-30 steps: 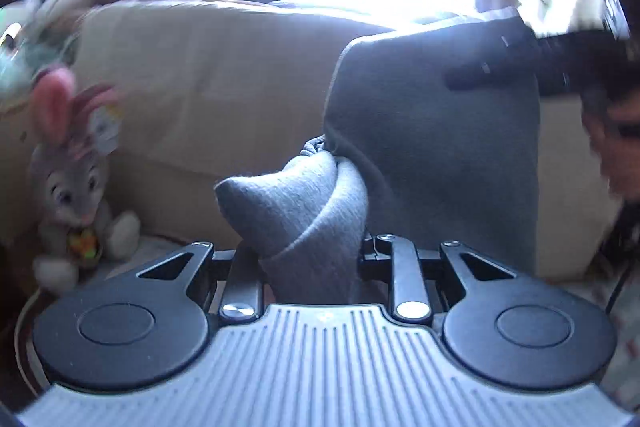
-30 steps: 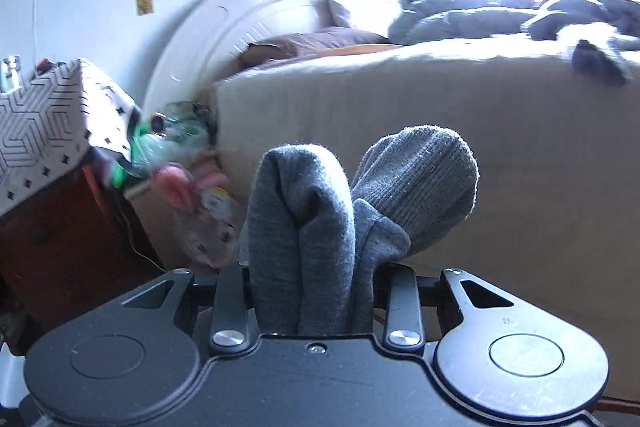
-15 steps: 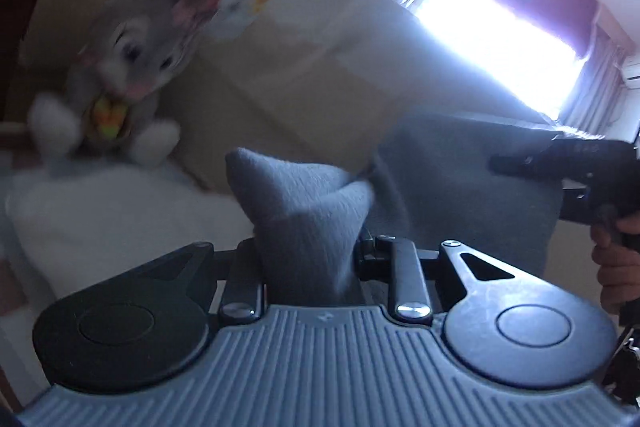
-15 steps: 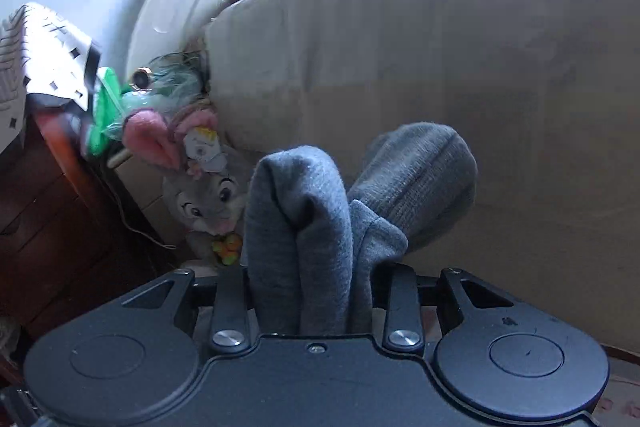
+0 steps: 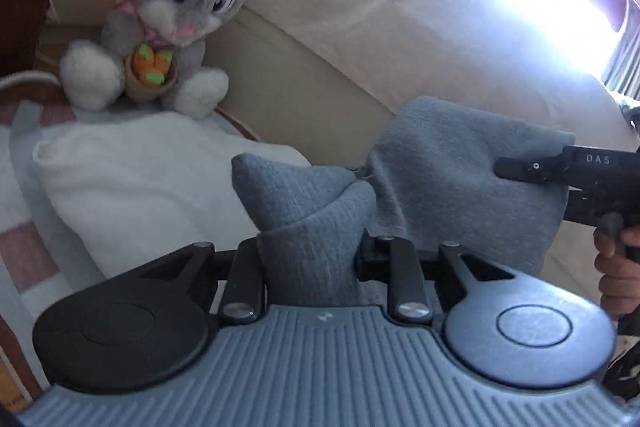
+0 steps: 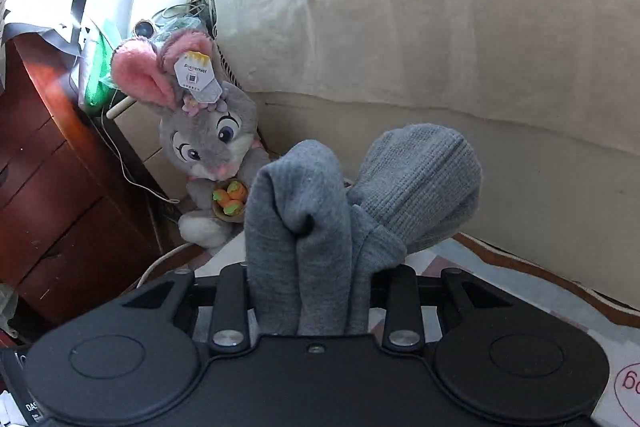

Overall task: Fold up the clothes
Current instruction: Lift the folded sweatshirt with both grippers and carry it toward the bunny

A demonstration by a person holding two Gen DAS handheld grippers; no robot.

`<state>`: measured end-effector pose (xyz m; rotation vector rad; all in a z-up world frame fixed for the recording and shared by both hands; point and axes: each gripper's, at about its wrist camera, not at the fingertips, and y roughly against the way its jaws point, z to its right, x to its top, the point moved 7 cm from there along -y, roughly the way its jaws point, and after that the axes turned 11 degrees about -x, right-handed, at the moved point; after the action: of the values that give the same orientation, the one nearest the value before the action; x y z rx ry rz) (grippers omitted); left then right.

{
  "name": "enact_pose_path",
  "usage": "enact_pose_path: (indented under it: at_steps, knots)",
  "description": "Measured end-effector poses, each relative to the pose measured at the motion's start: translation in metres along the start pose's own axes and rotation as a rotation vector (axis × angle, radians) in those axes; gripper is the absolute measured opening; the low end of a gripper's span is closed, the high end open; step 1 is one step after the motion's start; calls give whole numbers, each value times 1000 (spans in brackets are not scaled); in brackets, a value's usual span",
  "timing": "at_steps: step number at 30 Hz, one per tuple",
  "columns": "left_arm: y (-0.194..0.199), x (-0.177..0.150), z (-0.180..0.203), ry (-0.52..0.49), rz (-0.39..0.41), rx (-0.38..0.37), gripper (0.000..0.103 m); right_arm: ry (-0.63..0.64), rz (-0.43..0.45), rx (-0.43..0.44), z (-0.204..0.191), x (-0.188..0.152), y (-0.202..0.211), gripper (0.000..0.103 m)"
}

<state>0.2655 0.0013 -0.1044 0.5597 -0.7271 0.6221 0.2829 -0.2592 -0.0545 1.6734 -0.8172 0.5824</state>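
A grey knit garment (image 5: 460, 171) hangs stretched between both grippers. My left gripper (image 5: 310, 239) is shut on one bunched corner of it, which pokes up between the fingers. In the left wrist view the cloth runs right to the other black gripper (image 5: 532, 169), held by a hand (image 5: 618, 267). In the right wrist view my right gripper (image 6: 312, 267) is shut on a thick bunch of the grey garment (image 6: 304, 211), with a ribbed cuff (image 6: 424, 179) bulging to the right. The fingertips are hidden by cloth in both views.
A grey plush bunny (image 5: 172, 11) with pink ears sits against the cream bed side (image 6: 420, 47). A folded white towel (image 5: 140, 179) lies on a pale rug below the left gripper. A dark wooden cabinet (image 6: 52, 195) stands at left.
Both grippers have dropped and tilted downward with the garment still gripped. The bunny and white towel now fill the view; the window has slid out toward the top.
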Motion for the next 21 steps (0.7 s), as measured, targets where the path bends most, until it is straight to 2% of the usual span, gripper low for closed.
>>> enact_pose_path:
  at_steps: [3,5,8,13,16,19,21]
  knots:
    - [5,2,-2,-2,10,6,23,16,-20,-2,-3,5,-1,38]
    - [9,5,-5,3,46,9,23,42,-10,5,-13,13,-1,38]
    - [8,9,-13,-42,100,78,23,44,9,19,-30,20,0,38]
    - [20,23,-36,-2,145,112,23,162,-75,-2,-77,33,-19,38]
    - [33,39,-48,-24,182,176,23,244,-100,25,-105,42,-31,38]
    - [47,54,-60,-39,227,225,23,206,-100,83,-121,52,-50,38]
    - [51,61,-72,-29,235,244,23,231,-93,96,-129,54,-64,38]
